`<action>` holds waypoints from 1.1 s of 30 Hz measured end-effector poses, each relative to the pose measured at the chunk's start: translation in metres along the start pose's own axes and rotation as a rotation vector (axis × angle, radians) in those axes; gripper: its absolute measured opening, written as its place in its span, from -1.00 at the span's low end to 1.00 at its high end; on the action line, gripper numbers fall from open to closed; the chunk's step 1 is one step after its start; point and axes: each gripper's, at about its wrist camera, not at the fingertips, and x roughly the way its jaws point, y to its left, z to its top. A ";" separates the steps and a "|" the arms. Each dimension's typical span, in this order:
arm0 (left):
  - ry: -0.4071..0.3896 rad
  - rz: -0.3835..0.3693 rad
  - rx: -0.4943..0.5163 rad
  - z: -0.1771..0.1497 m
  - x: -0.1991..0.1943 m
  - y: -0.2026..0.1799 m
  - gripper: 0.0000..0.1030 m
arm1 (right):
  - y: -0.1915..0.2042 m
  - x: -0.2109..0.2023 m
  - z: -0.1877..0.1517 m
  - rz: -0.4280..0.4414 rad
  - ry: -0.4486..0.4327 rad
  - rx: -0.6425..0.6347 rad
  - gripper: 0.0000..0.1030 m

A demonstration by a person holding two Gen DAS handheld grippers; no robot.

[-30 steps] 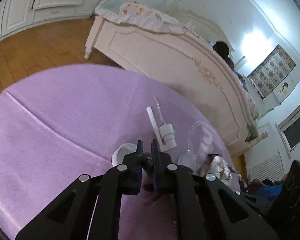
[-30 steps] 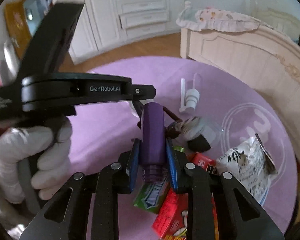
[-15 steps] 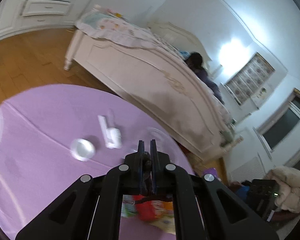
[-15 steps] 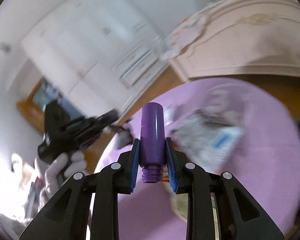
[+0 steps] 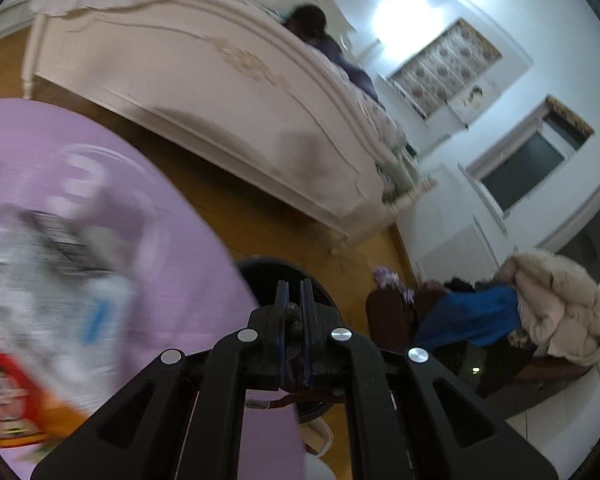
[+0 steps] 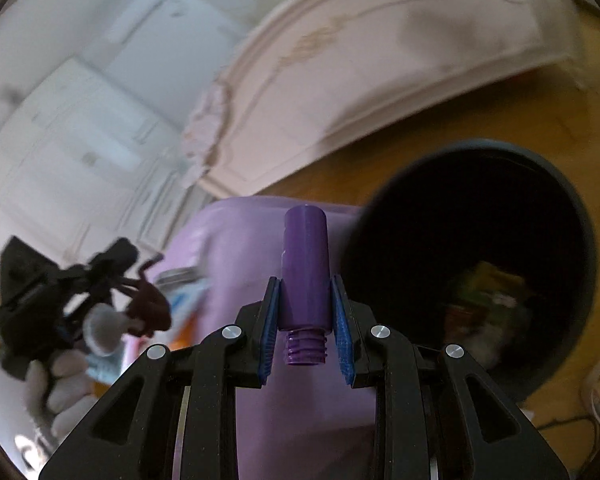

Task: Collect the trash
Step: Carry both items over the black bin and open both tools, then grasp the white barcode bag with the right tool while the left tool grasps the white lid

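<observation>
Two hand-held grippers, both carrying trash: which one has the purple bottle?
The right hand-held gripper, clamped on the purple bottle. The left hand-held gripper pinches a dark brown scrap instead.

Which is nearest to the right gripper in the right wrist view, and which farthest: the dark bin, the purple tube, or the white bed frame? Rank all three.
1. Purple tube: clamped between the right gripper fingers.
2. Dark bin: just right of the tube, on the wooden floor.
3. White bed frame: across the floor, at the top.
</observation>
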 end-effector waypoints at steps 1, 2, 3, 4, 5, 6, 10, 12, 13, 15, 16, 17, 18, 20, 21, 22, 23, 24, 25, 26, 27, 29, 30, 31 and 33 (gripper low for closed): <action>0.022 0.003 0.017 -0.001 0.016 -0.009 -0.87 | -0.011 0.001 0.001 -0.013 0.002 0.019 -0.49; 0.034 0.008 0.031 -0.004 0.025 -0.013 -0.87 | -0.021 0.002 0.001 -0.023 0.004 0.038 -0.49; 0.047 0.012 0.046 -0.005 0.035 -0.019 -0.87 | -0.029 0.003 0.000 -0.030 0.005 0.050 -0.49; 0.062 0.015 0.064 -0.007 0.048 -0.026 -0.87 | -0.038 0.004 0.000 -0.038 0.007 0.062 -0.49; 0.072 0.016 0.073 -0.011 0.055 -0.029 -0.86 | -0.045 0.006 0.001 -0.046 0.008 0.074 -0.49; 0.085 0.016 0.079 -0.013 0.061 -0.032 -0.86 | -0.050 0.007 0.001 -0.055 0.010 0.082 -0.49; 0.126 0.045 0.118 -0.019 0.088 -0.040 -0.78 | -0.071 0.009 0.004 -0.106 0.026 0.102 -0.49; 0.141 0.079 0.146 -0.022 0.091 -0.044 -0.49 | -0.074 0.009 0.003 -0.136 0.037 0.103 -0.26; 0.141 0.085 0.154 -0.024 0.088 -0.044 -0.07 | -0.075 0.007 0.002 -0.144 0.030 0.101 0.09; 0.120 0.087 0.157 -0.026 0.080 -0.045 0.50 | -0.074 0.003 0.002 -0.166 0.002 0.092 0.40; 0.099 0.092 0.164 -0.025 0.074 -0.045 0.56 | -0.071 0.000 0.001 -0.171 -0.008 0.078 0.43; 0.082 0.096 0.180 -0.025 0.066 -0.046 0.56 | -0.068 -0.001 0.001 -0.171 -0.009 0.070 0.43; 0.077 0.098 0.191 -0.025 0.059 -0.045 0.56 | -0.063 -0.002 0.000 -0.167 -0.011 0.059 0.43; 0.058 0.099 0.191 -0.024 0.040 -0.041 0.56 | -0.052 -0.003 -0.001 -0.155 -0.018 0.037 0.43; 0.050 0.102 0.187 -0.023 0.036 -0.039 0.56 | -0.042 -0.004 -0.002 -0.144 -0.021 0.015 0.43; 0.036 0.107 0.184 -0.024 0.024 -0.035 0.56 | -0.033 -0.003 -0.003 -0.132 -0.020 -0.005 0.43; 0.024 0.114 0.181 -0.023 0.016 -0.033 0.56 | -0.022 -0.002 -0.004 -0.119 -0.018 -0.027 0.43; 0.016 0.122 0.179 -0.023 0.010 -0.031 0.56 | -0.011 -0.002 -0.005 -0.105 -0.013 -0.047 0.43; -0.001 0.136 0.175 -0.024 -0.004 -0.024 0.56 | -0.001 -0.001 -0.006 -0.091 -0.007 -0.068 0.43; -0.013 0.150 0.169 -0.023 -0.014 -0.018 0.56 | 0.010 -0.002 -0.005 -0.079 -0.003 -0.085 0.43; -0.021 0.164 0.163 -0.023 -0.022 -0.013 0.56 | 0.026 0.002 -0.007 -0.059 0.008 -0.119 0.43; -0.044 0.205 0.149 -0.024 -0.045 0.002 0.56 | 0.052 0.008 -0.009 -0.029 0.030 -0.168 0.43; -0.056 0.226 0.143 -0.025 -0.053 0.009 0.56 | 0.068 0.013 -0.010 -0.004 0.049 -0.203 0.43; -0.068 0.253 0.138 -0.026 -0.064 0.018 0.56 | 0.082 0.018 -0.012 0.018 0.068 -0.232 0.43; -0.096 0.323 0.128 -0.027 -0.087 0.038 0.56 | 0.107 0.030 -0.014 0.060 0.112 -0.289 0.43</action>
